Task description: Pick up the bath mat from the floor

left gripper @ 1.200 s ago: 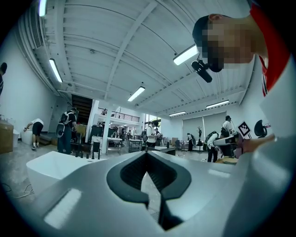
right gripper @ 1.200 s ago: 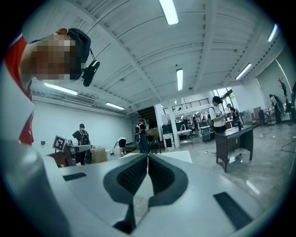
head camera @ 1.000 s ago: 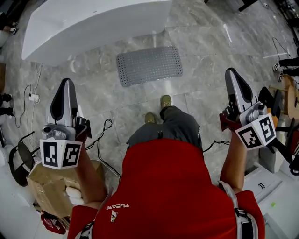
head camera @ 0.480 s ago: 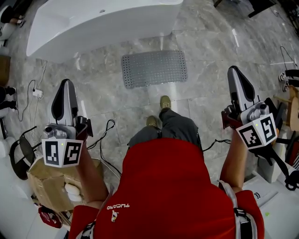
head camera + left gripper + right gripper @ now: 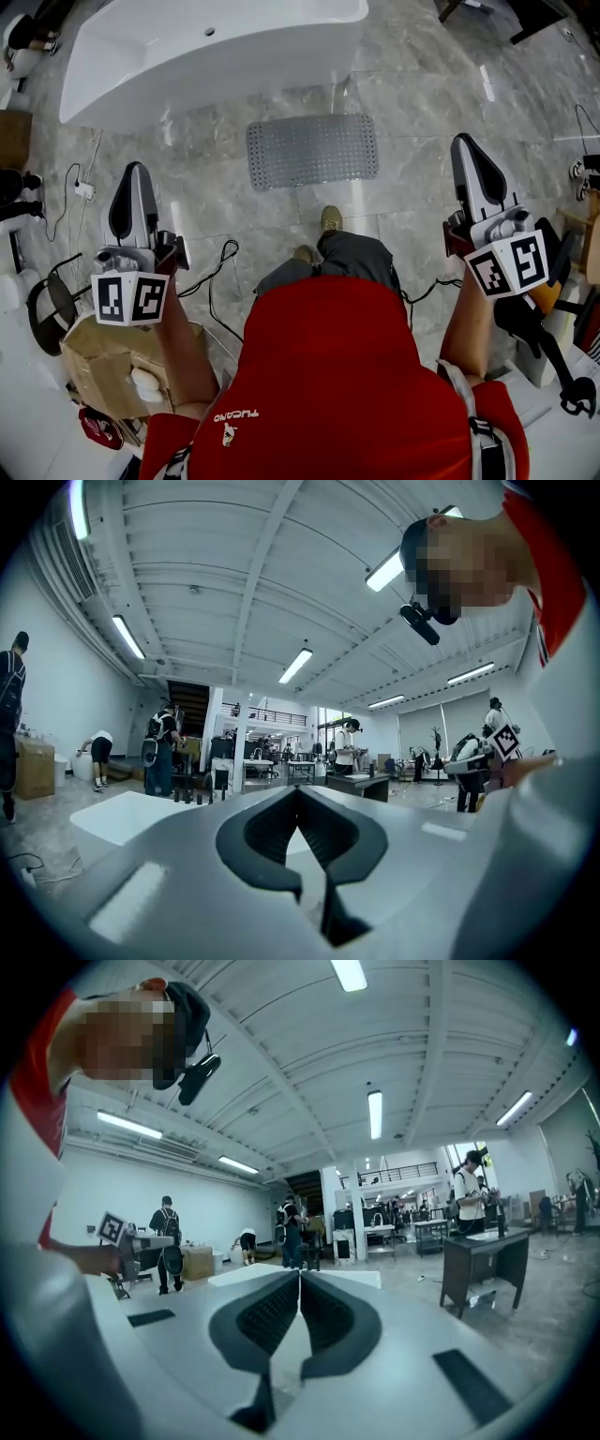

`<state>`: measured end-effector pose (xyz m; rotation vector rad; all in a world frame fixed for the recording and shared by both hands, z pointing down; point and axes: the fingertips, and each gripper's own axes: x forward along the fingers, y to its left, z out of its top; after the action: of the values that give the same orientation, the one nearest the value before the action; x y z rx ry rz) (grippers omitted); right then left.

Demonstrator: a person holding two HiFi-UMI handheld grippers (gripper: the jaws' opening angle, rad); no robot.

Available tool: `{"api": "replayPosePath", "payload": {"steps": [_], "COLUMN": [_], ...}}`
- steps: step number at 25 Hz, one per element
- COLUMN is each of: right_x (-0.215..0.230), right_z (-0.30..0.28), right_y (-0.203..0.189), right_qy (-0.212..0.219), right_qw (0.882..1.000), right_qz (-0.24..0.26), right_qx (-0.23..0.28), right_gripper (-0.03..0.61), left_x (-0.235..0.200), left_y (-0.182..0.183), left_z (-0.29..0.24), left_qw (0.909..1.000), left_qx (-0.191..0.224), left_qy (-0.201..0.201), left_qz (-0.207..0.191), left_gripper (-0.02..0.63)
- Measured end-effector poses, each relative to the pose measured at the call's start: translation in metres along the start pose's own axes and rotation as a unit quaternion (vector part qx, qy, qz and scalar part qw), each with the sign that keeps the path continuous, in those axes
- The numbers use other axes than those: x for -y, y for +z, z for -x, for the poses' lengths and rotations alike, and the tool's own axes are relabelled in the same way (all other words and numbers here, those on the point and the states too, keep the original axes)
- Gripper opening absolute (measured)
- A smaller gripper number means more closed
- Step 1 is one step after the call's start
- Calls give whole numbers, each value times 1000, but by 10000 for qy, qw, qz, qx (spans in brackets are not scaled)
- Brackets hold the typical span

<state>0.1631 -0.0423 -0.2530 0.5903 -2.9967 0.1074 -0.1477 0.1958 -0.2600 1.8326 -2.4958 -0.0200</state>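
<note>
Grey studded rubber bath mat (image 5: 312, 151) lies flat on the grey marble-tile floor (image 5: 422, 84), just in front of the long white bathtub (image 5: 206, 52) and near its right end, well ahead of both grippers and touched by neither. The top edge of the head view cuts off the tub's far side. At the far left a black chair frame (image 5: 47, 314) is cut by the picture's edge, and below it an open brown cardboard box (image 5: 98, 361) is partly covered by the person's left forearm. The left gripper (image 5: 136, 169) is held out level at the person's left side, pointing forward toward the tub. Its cube with square markers (image 5: 129, 298) hides the hand that carries it. In the left gripper view its jaws (image 5: 298, 791) meet at the tips with nothing between them. A black cable (image 5: 214, 281) runs across the floor beside that arm and disappears under the person. In the middle, the person's red shirt (image 5: 328, 384) fills the lower picture and hides the floor beneath. Only a grey trouser leg (image 5: 352, 253) and two olive shoes (image 5: 330, 218) show, the nearer shoe half covered by the trouser leg. The right gripper (image 5: 464, 142) is held out level on the person's right, forward and roughly parallel to the left one, its own marker cube (image 5: 507, 264) covering the hand. In the right gripper view its jaws (image 5: 300, 1274) are pressed together and empty. Dark stands and gear at the far right edge are cut off and hard to identify.
</note>
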Motion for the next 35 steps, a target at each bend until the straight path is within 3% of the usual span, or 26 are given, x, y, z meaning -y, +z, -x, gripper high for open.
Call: {"api": "replayPosePath", "payload": {"steps": [10, 19, 28, 35], "right_x": [36, 50, 61, 75], "right_z": [-33, -59, -87, -106], "right_y": [-15, -44, -99, -156], "right_qy": [260, 132, -185, -348], "right_qw": [9993, 9993, 9979, 9972], "right_qz": [209, 130, 215, -25], "right_qx": [-173, -336, -577, -662], "right_gripper": [3, 3, 3, 3], "left_x": [9, -6, -24, -38], "left_y": [-10, -33, -85, -141], "left_z": [-39, -68, -96, -110], "left_qw": [9996, 9994, 9993, 9986], "left_qx": [-59, -166, -272, -441], "left_qy": [256, 303, 254, 287], "left_qz": [-117, -98, -32, 12], "left_gripper": [6, 6, 6, 6]}}
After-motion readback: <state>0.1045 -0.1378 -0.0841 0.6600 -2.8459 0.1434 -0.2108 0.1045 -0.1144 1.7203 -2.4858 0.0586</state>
